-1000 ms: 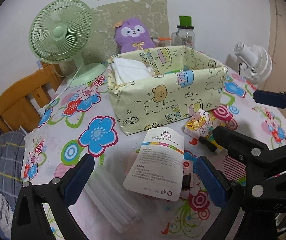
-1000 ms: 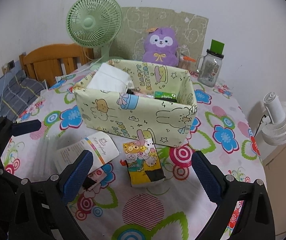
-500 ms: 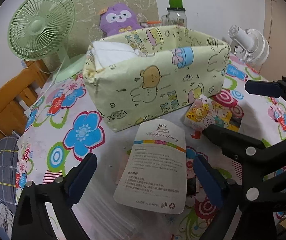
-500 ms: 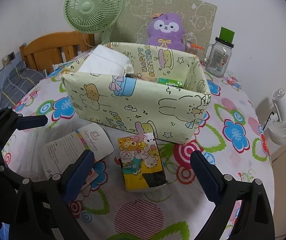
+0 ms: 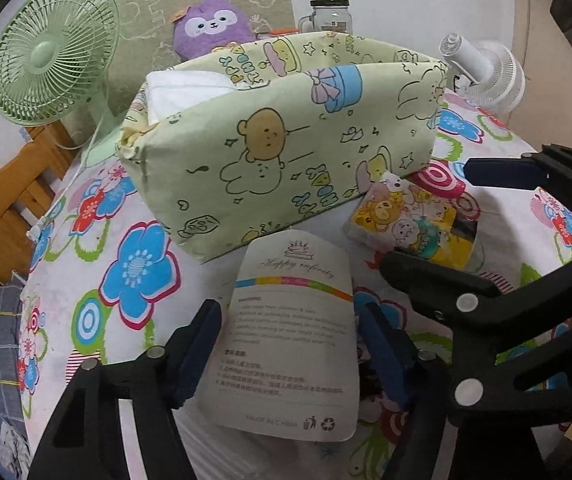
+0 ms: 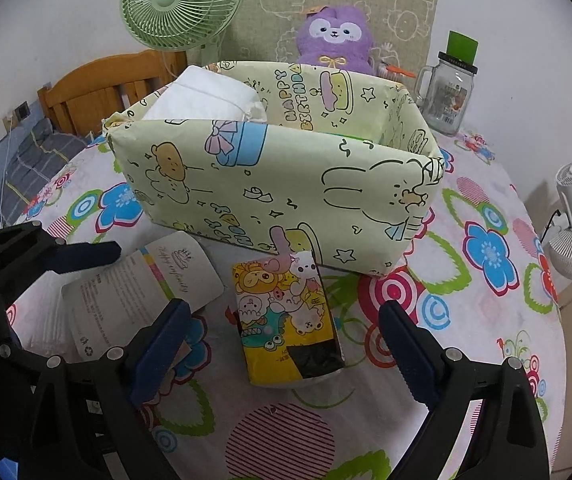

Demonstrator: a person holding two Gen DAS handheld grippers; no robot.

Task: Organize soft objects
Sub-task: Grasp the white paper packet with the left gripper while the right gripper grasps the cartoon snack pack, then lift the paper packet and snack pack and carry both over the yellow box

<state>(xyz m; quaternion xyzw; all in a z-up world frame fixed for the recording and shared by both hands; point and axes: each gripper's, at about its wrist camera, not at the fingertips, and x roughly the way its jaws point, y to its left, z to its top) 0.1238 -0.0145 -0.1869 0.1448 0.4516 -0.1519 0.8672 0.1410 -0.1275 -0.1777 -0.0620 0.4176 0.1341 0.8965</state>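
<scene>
A: Left wrist view, from the left: the green fan (image 5: pixel 52 60) sits upper left, the box (image 5: pixel 282 148) fills the centre, and low in the frame the left gripper (image 5: pixel 289 354) straddles the white card (image 5: pixel 289 336) of a clear packet. Its jaws are closing, the card between them, and I see no pad pressing it yet.

B: So the grab is under way. Best to bite the packet body under the card (a card alone may slip or bend).

A: Agreed. Right of the card lies the cartoon pack (image 5: pixel 413 220), just beside the box's front wall.

B: In the right wrist view the right gripper (image 6: pixel 286 352) stands wide open, empty, with the cartoon pack (image 6: pixel 287 316) between its fingers at lower centre.

A: I'd lower it level and close across the pack's short sides, clear of the box (image 6: pixel 278 188).

B: The white bundle (image 6: pixel 206 98) already sits in the box, upper left.
</scene>
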